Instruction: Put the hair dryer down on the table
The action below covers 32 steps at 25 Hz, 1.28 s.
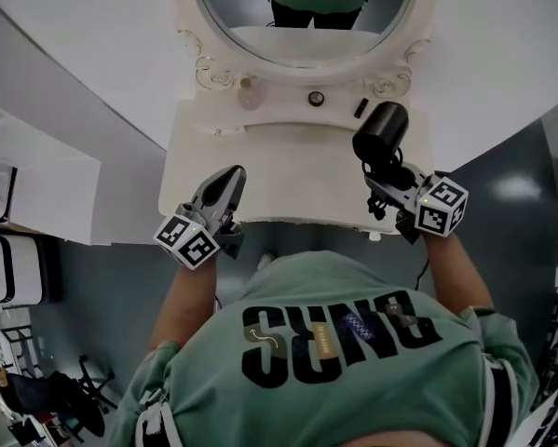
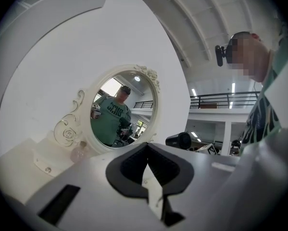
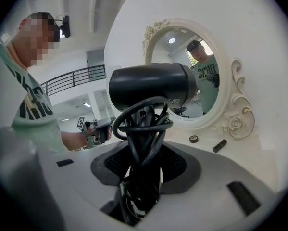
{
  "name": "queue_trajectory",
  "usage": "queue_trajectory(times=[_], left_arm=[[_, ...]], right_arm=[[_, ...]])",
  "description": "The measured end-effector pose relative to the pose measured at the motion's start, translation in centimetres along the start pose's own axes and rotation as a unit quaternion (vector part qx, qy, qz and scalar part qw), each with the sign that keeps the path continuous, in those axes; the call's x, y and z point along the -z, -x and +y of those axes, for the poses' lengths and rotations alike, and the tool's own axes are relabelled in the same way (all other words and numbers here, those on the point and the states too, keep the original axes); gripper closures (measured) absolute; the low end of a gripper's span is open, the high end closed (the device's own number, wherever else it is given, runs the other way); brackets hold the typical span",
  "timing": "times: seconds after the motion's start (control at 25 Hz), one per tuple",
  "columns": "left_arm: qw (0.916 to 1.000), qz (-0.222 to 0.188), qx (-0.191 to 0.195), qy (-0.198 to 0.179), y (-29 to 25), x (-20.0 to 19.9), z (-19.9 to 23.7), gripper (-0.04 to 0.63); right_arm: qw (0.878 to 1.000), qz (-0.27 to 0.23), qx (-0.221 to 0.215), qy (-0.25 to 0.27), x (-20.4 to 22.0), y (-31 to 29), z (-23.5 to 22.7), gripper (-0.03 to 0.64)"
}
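Now holding hair dryer [image 3: 151, 86] in right claw [image 3: 144, 162]; left claw [image 2: 147, 170] closed, empty. Might tip on bench [image 1: 288, 166], or perhaps snag by loose cord [image 3: 134, 124].

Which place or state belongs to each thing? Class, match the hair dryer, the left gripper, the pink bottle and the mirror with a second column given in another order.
Column one:
1. hair dryer
2. left gripper
3. pink bottle
4. mirror

Column two:
A. jaws together, nothing between them
B. on the table, at the mirror's foot
C. clamped by its cord-wrapped handle in the right gripper
D. reflects a person in a green shirt

Pairs: 1-C, 2-A, 3-B, 4-D
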<state>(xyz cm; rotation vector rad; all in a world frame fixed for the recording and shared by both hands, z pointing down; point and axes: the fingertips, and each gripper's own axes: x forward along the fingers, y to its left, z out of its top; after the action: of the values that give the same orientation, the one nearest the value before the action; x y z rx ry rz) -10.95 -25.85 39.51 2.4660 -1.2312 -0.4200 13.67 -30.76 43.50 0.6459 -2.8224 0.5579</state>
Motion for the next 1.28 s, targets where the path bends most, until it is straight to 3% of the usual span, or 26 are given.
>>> queue_trajectory(times=[0.28,0.56,1.28], left_arm=[[0.9996,0.024,0.015,0.006,-1.1,1.3,3.8,0.588],[0.9989,0.041,0.02,0.007,-1.5,2.8,6.1,0.588],[0.9946,0.089,0.016,0.051,-1.1,12.0,11.9,0.588]], right_arm=[[0.996,0.074,0.013,0.038,0.4,-5.5,-3.0,0.462],[0.985,0.15,0.013,0.083,2.4,-9.9,-5.0,0.462],[0.92,0.363,-0.024,0.149,15.6,-19.8,-10.8,0.462]])
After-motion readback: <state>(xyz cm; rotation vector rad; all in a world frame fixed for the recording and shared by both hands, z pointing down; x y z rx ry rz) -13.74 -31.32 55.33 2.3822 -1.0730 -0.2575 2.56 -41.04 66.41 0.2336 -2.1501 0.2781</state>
